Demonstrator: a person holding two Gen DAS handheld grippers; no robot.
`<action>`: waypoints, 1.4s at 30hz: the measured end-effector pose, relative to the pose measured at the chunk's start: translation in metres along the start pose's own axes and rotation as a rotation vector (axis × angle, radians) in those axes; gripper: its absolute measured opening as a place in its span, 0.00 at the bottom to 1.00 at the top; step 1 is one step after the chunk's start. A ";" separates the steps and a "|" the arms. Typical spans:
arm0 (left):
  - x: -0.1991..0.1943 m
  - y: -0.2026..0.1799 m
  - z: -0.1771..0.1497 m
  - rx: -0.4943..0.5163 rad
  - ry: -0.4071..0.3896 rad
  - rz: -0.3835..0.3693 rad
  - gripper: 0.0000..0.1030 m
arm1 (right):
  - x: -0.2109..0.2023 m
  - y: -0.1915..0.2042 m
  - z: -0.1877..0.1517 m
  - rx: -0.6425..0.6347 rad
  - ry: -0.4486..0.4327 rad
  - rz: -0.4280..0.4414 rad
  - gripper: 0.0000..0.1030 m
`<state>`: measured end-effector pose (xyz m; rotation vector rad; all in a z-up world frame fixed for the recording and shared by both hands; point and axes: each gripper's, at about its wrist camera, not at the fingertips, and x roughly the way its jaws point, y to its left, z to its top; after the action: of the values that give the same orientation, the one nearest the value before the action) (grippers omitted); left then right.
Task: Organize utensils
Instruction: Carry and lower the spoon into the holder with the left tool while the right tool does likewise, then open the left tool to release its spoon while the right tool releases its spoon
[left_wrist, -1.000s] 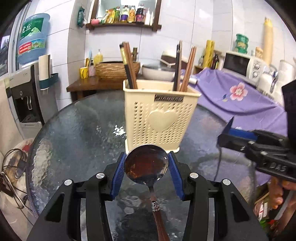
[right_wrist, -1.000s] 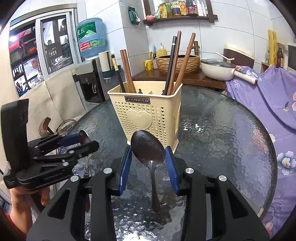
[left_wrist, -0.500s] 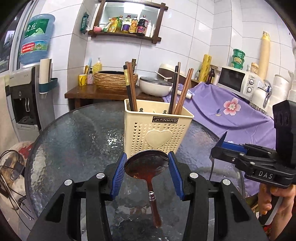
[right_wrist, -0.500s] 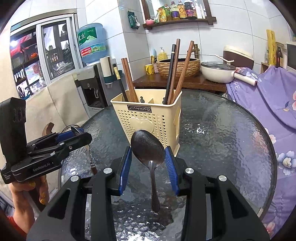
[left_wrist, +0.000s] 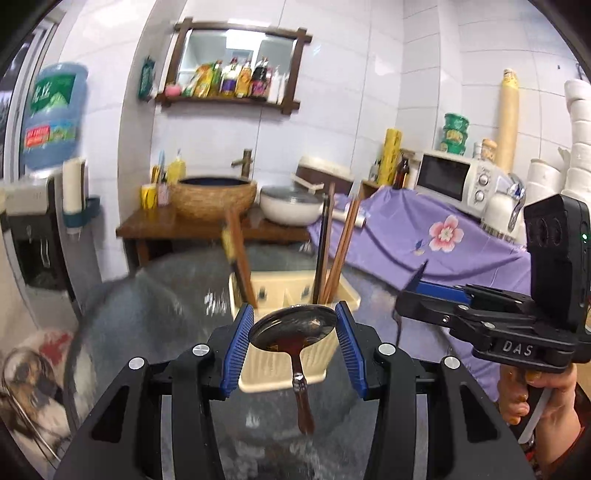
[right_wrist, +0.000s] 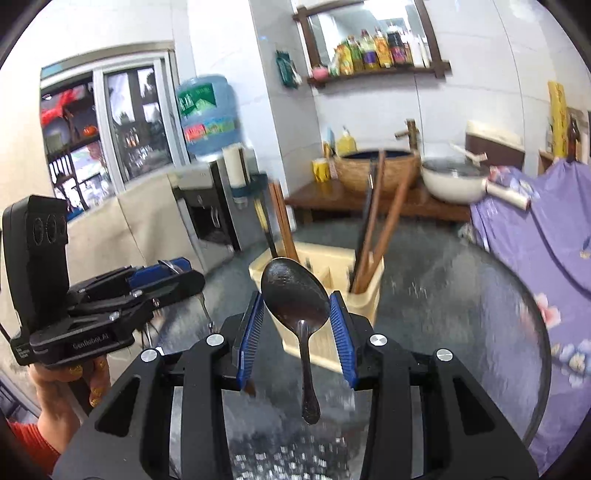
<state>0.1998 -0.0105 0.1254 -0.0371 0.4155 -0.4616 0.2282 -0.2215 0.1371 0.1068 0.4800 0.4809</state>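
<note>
A cream perforated utensil holder (left_wrist: 295, 295) (right_wrist: 332, 273) stands on the round glass table (left_wrist: 147, 314) and holds several chopsticks (left_wrist: 332, 251) (right_wrist: 373, 229). My left gripper (left_wrist: 293, 328) is shut on a brown-handled spoon (left_wrist: 295, 332), bowl between the blue pads, handle hanging down, raised above and just in front of the holder. My right gripper (right_wrist: 297, 314) is shut on a steel spoon (right_wrist: 295, 295) in the same way, above the holder's near corner. Each gripper shows in the other's view: the right (left_wrist: 417, 280), the left (right_wrist: 184, 269).
A purple flowered cloth (left_wrist: 424, 236) (right_wrist: 546, 236) covers a counter at right with a microwave (left_wrist: 454, 177). Behind the table, a wooden bench (left_wrist: 207, 229) carries a woven basin (left_wrist: 214, 195) and a white pan (left_wrist: 291, 206). A water dispenser (right_wrist: 207, 206) stands at left.
Both grippers have risen with their spoons, so the holder now sits lower and I look down into it. The left spoon's bowl has tilted flatter.
</note>
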 end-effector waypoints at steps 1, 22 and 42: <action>-0.001 -0.001 0.012 0.004 -0.012 -0.002 0.43 | -0.001 0.000 0.012 0.002 -0.016 0.005 0.36; 0.071 0.020 0.061 -0.007 0.006 0.125 0.43 | 0.058 -0.023 0.068 -0.014 -0.086 -0.135 0.37; 0.104 0.034 0.006 -0.035 0.118 0.100 0.43 | 0.103 -0.046 -0.003 0.025 0.024 -0.148 0.37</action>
<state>0.3011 -0.0263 0.0873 -0.0232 0.5387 -0.3590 0.3262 -0.2138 0.0819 0.0883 0.5138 0.3314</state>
